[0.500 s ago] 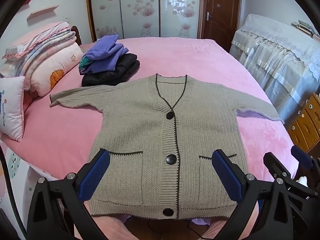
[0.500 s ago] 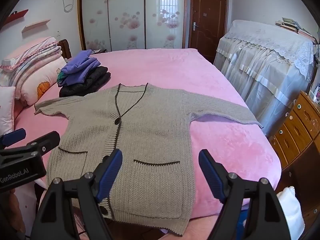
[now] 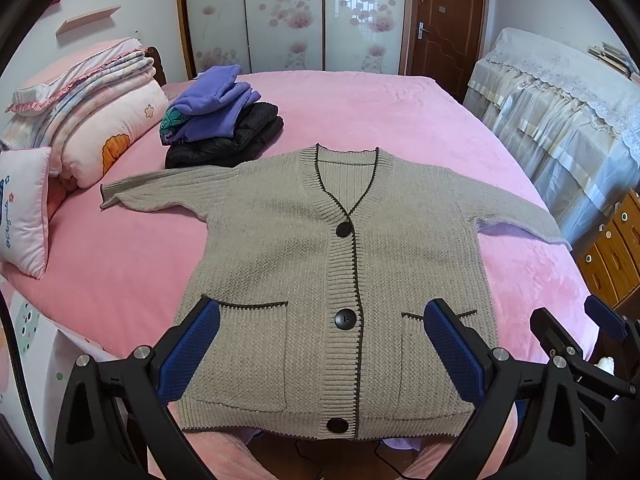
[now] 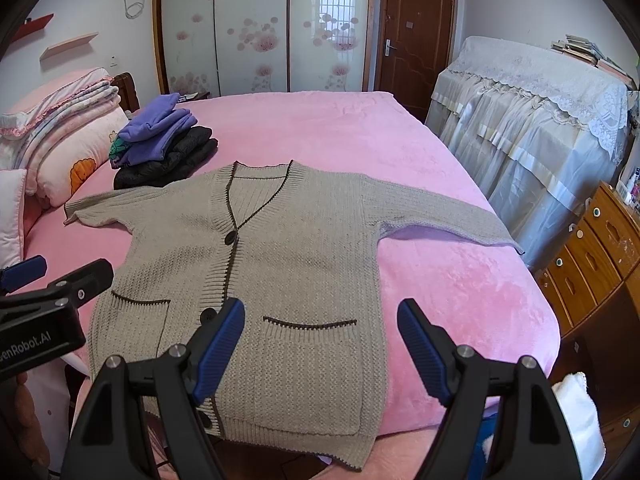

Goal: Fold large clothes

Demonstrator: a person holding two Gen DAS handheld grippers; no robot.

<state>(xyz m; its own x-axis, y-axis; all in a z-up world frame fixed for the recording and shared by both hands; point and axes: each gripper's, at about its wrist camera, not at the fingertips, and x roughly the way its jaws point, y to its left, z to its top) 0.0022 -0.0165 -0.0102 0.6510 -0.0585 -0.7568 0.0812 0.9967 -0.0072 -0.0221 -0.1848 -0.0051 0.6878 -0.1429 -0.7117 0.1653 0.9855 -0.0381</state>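
Cardigan [image 3: 328, 280] flat on bed [image 3: 380, 120], collar far, hem nearest; both hand-held grippers [image 3: 320, 354] [image 4: 320, 350] gaping, empty, above hem.

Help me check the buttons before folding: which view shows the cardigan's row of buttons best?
The left wrist view. It looks straight down the cardigan, with all three buttons unobstructed between the open fingers of the left gripper. In the right wrist view, the right gripper has one finger partly covering the lower buttons.
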